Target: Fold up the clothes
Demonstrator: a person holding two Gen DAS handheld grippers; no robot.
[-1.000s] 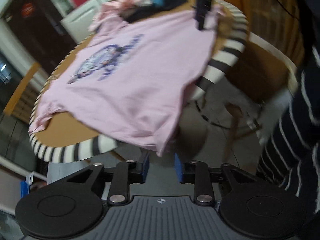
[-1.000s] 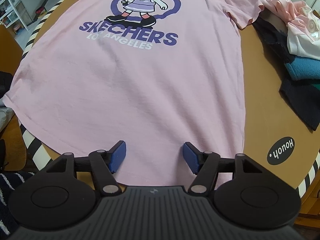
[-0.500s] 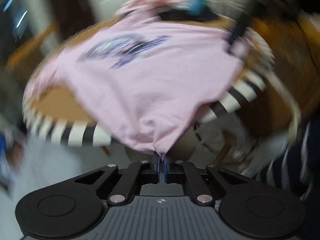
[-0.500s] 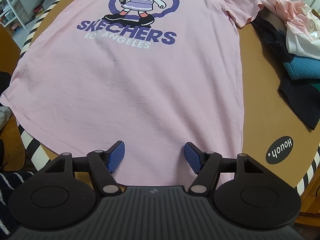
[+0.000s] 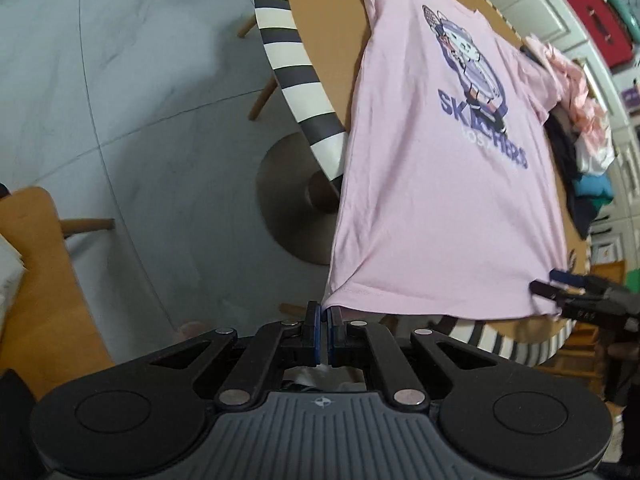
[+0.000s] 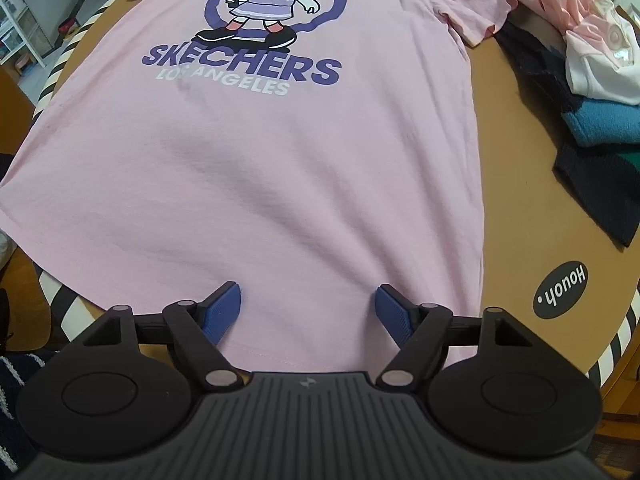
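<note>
At the worktop's near edge, the left gripper pinches the pink T-shirt's hem corner; the right gripper, jaws just widening, straddles the hem without pressing.

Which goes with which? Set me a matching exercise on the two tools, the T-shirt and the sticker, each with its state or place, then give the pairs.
Things:
1. left tool
2. right tool
3. sticker
4. T-shirt

States or places:
A. spread flat, print up
B. open, over pink cloth
C. shut on a corner of the shirt
D. black, near the edge of the table

Pairs: 1-C, 2-B, 3-D, 4-A.

The right tool's jaws have just been opening. The shirt lies under them, not pinched.
</note>
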